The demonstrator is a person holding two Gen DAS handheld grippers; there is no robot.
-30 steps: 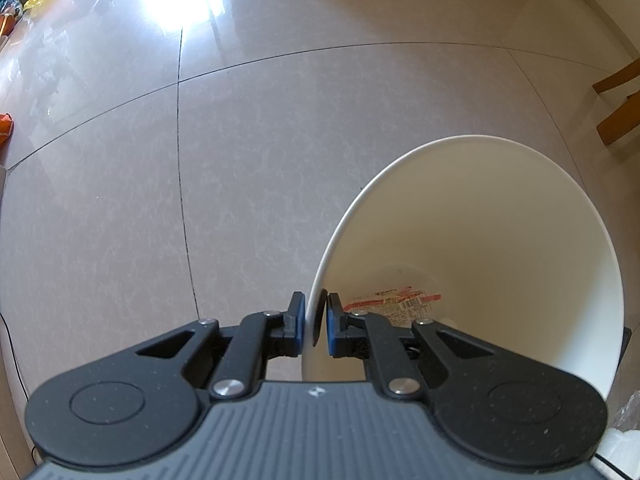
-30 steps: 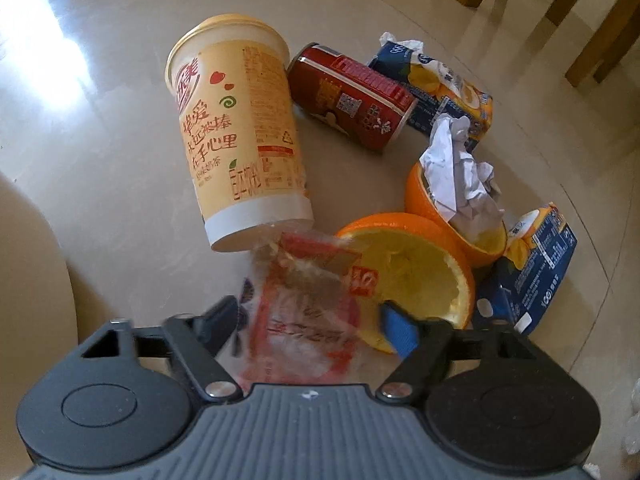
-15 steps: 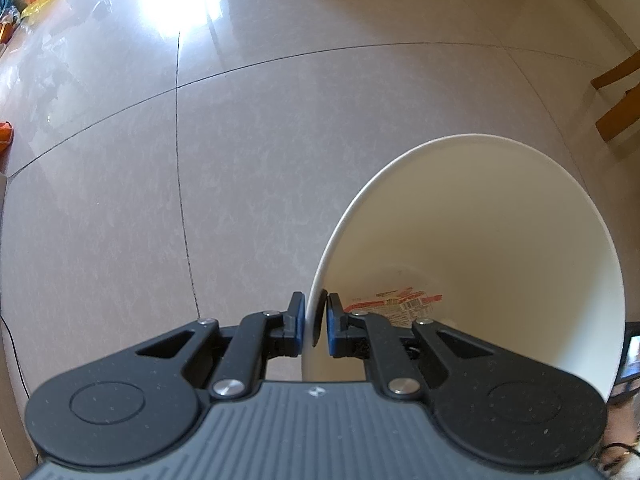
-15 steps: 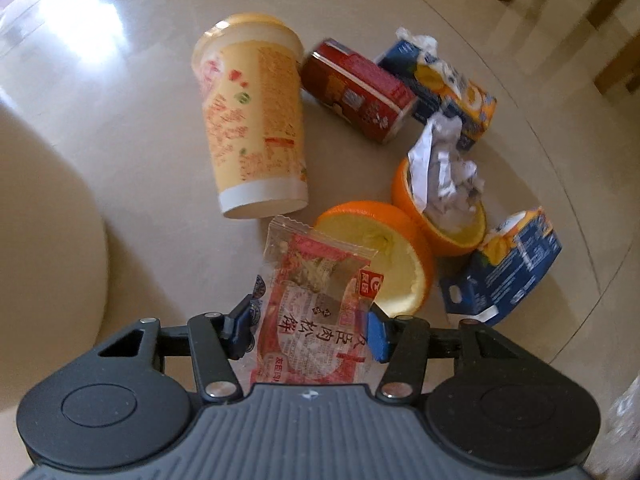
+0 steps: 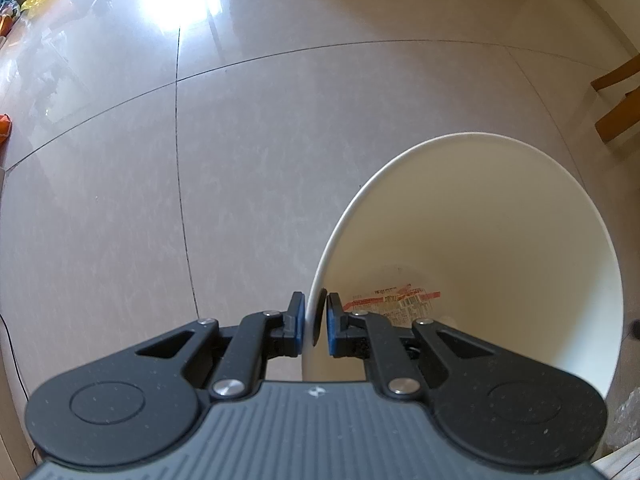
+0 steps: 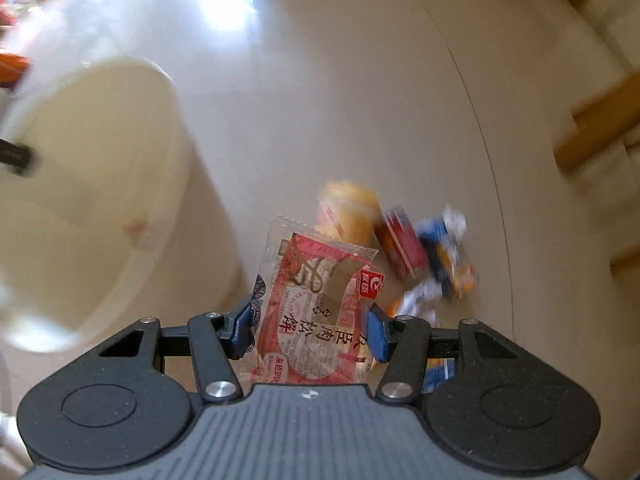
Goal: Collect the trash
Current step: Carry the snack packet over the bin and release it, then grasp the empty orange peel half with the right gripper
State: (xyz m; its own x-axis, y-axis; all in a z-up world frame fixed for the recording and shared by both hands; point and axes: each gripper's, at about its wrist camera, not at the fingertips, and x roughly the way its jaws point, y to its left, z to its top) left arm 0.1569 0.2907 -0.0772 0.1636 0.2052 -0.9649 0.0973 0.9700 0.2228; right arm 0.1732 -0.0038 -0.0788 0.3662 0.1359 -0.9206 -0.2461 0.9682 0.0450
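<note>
Since the earlier frames the right gripper [image 6: 310, 330] has risen: the litter on the floor [image 6: 360, 80], which filled the right wrist view, now sits small and blurred at centre right, and the bin [image 6: 92, 184] has come into the left half of that frame. Its jaws closed in from a wider setting during that interval and now clamp the red wrapper [image 6: 316, 312] by its two side edges; the wrapper stands upright between the pads at lower centre. Behind it lie a yellow cup [image 6: 348, 208], a red can [image 6: 402, 248] and a blue carton [image 6: 448, 252]; motion blur makes anything more about them uncertain.

The left gripper [image 5: 314, 322] is unchanged. Its pads are pinched on the bin's [image 5: 480, 240] near rim at lower centre of the left wrist view, one pad outside the wall and one inside. The bin fills the lower right of that frame. One printed packet [image 5: 396, 302] lies flat at its bottom, just above the inner finger. Wooden furniture legs [image 5: 616, 108] show at the right edge.
</note>
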